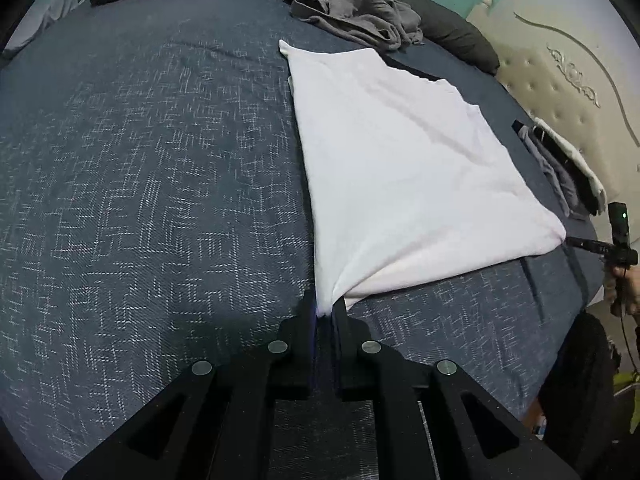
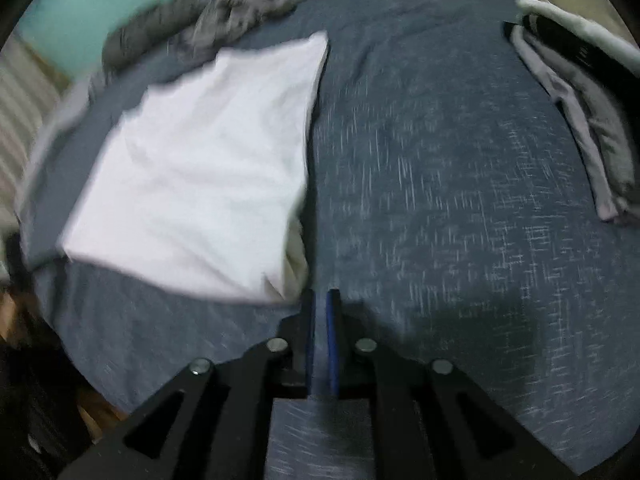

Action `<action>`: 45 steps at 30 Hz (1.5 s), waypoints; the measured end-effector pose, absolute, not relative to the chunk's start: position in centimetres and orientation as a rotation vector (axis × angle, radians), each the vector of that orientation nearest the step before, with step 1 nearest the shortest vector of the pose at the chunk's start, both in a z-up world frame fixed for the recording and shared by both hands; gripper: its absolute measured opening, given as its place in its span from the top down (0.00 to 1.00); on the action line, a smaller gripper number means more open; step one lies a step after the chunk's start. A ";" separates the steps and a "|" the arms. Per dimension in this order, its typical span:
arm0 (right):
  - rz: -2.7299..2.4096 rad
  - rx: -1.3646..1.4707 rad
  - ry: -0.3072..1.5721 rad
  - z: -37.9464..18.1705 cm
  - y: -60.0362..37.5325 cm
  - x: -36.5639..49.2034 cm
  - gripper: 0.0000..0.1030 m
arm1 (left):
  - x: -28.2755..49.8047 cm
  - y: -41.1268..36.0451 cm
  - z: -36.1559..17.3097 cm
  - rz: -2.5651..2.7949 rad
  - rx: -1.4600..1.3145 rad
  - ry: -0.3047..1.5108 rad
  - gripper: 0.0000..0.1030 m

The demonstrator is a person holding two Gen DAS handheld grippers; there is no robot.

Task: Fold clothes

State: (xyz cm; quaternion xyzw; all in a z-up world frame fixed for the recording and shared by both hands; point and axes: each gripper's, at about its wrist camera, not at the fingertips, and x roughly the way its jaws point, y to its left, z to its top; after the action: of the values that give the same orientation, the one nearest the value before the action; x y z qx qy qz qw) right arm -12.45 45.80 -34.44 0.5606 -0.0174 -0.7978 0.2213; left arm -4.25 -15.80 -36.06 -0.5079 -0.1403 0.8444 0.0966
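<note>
So from the left wrist cam, the left gripper (image 1: 326, 306) has its jaws pinched onto the near corner of the white shirt (image 1: 400, 168), which lies mostly flat on the blue bedspread (image 1: 140, 180) and looks already folded at least once. You can see the fabric bunching up into the fingers there. Off at the far right edge, the right gripper (image 1: 576, 242) sits just beside the shirt's other near corner. A crumpled grey garment (image 1: 352, 16) waits further up the bed, and a stack of folded clothes (image 1: 560, 168) sits near the headboard.

Right wrist cam is blurry. That gripper (image 2: 321, 300) shows a narrow gap between its blue pads with nothing in it, so I'd call it slightly open and empty, right next to the shirt (image 2: 200, 168) corner.

My guess: we're mid-fold, and next the right one needs to catch its corner so both can carry that edge over to the far end.
</note>
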 end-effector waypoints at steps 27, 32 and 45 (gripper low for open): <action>-2.186 1.547 -0.209 -36.3 44.3 -12.6 0.97 | -4.9 -17.8 -36.6 2.472 -1.455 -0.700 0.97; -2.186 1.535 -0.226 -36.3 44.7 -12.7 0.97 | -5.1 -17.6 -36.2 2.484 -1.427 -0.682 0.97; -2.113 1.525 -0.112 -36.5 41.9 -12.0 0.73 | -4.2 -14.4 -36.8 2.432 -1.520 -0.383 0.59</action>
State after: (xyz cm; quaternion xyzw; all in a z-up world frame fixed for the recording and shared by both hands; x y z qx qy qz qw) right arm -12.00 41.86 -36.54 0.5639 -0.0415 -0.7816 0.2636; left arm -4.19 -14.39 -36.80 -0.5212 -0.1313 0.8341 0.1239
